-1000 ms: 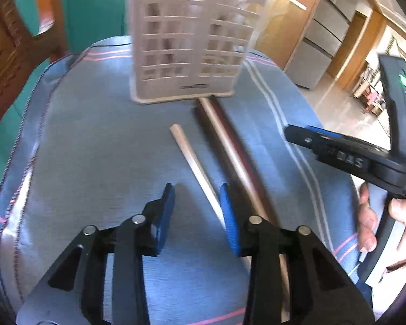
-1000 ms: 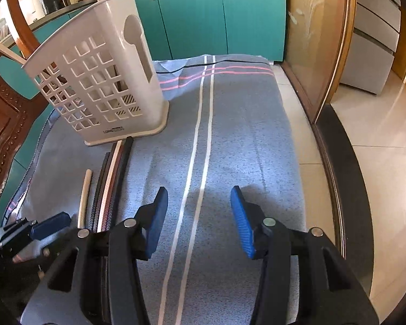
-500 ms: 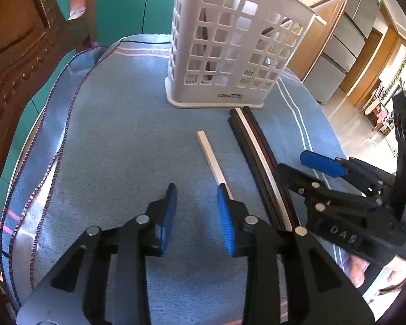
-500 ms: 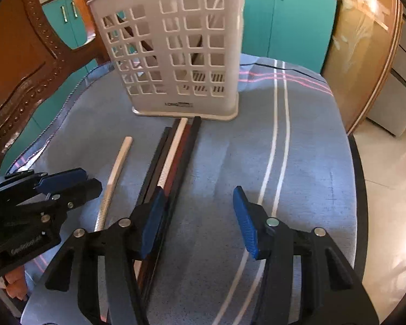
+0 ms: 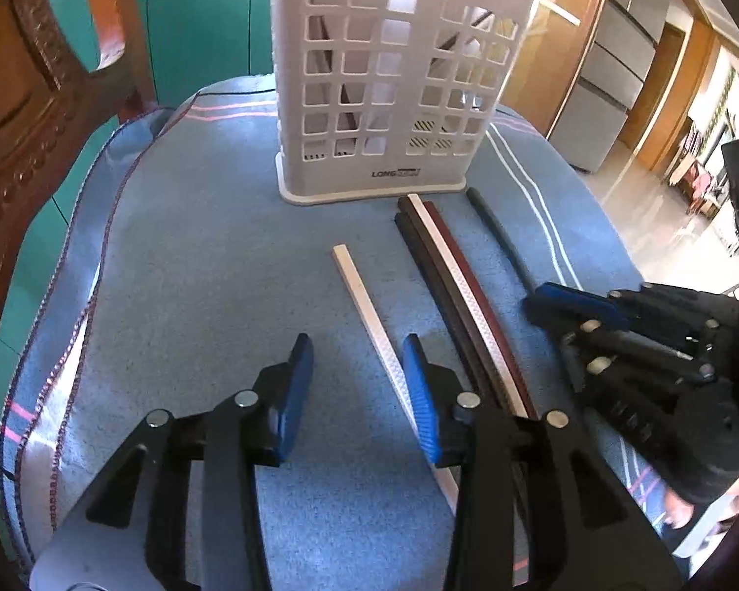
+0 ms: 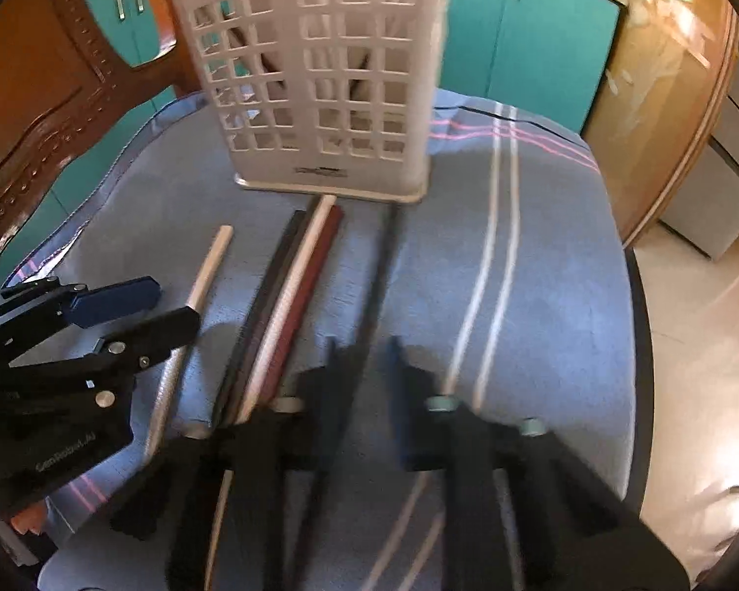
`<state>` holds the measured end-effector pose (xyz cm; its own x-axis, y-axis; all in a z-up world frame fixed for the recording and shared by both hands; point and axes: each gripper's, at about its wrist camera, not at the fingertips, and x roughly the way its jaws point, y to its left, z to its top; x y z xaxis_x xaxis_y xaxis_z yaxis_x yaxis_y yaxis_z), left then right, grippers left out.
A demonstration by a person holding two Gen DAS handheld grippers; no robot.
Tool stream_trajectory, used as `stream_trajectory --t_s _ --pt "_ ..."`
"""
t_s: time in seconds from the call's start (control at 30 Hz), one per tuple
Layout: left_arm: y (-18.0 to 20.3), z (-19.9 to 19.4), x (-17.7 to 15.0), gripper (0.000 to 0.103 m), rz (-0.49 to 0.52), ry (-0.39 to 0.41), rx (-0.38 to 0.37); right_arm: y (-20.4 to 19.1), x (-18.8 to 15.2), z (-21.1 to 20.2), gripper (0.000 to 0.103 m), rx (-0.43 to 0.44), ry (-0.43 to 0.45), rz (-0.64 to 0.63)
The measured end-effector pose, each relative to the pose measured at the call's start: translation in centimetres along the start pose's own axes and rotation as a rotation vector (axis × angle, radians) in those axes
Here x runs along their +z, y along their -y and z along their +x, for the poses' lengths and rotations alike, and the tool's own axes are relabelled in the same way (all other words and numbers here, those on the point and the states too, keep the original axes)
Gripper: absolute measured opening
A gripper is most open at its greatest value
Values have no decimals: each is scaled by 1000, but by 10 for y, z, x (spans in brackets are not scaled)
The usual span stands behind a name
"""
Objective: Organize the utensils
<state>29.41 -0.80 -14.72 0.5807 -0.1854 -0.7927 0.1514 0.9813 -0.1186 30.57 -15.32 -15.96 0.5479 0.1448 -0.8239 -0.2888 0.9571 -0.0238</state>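
A white lattice utensil holder (image 5: 389, 88) stands upright on the blue cloth (image 5: 197, 271); it also shows in the right wrist view (image 6: 325, 79). In front of it lie a lone pale chopstick (image 5: 369, 315), a bundle of dark, white and maroon chopsticks (image 5: 453, 285) and a separate black chopstick (image 5: 497, 236). My left gripper (image 5: 359, 389) is open, low over the cloth, its right finger beside the pale chopstick (image 6: 197, 295). My right gripper (image 6: 364, 394) is open and straddles the black chopstick (image 6: 374, 285); this view is blurred.
A carved wooden chair back (image 5: 19, 113) stands at the left. Teal cabinets (image 6: 542, 34) are behind the table. The table's right edge drops to a tiled floor (image 6: 704, 344). The holder holds some sticks, seen through its lattice.
The right gripper has moved left and down over the black chopstick, which now lies apart from the bundle. The left gripper has shifted a little and opened wider beside the pale chopstick.
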Motion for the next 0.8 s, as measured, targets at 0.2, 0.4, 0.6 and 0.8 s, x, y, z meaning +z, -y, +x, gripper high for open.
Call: stream_trajectory --t_s 0.2,0.4,0.6,0.8 --pt "-2 2 4 38 -20 -5 -7 45 -16 -15 6 44 -15 235" --pt "-3 2 7 39 -14 -10 -4 41 -43 -35 6 147 -53 357" --pt "-1 4 8 42 -12 -13 -3 19 -12 -17 25 34 -50 195" --pt "2 7 11 50 -3 -13 0 13 20 8 31 -13 -73 94"
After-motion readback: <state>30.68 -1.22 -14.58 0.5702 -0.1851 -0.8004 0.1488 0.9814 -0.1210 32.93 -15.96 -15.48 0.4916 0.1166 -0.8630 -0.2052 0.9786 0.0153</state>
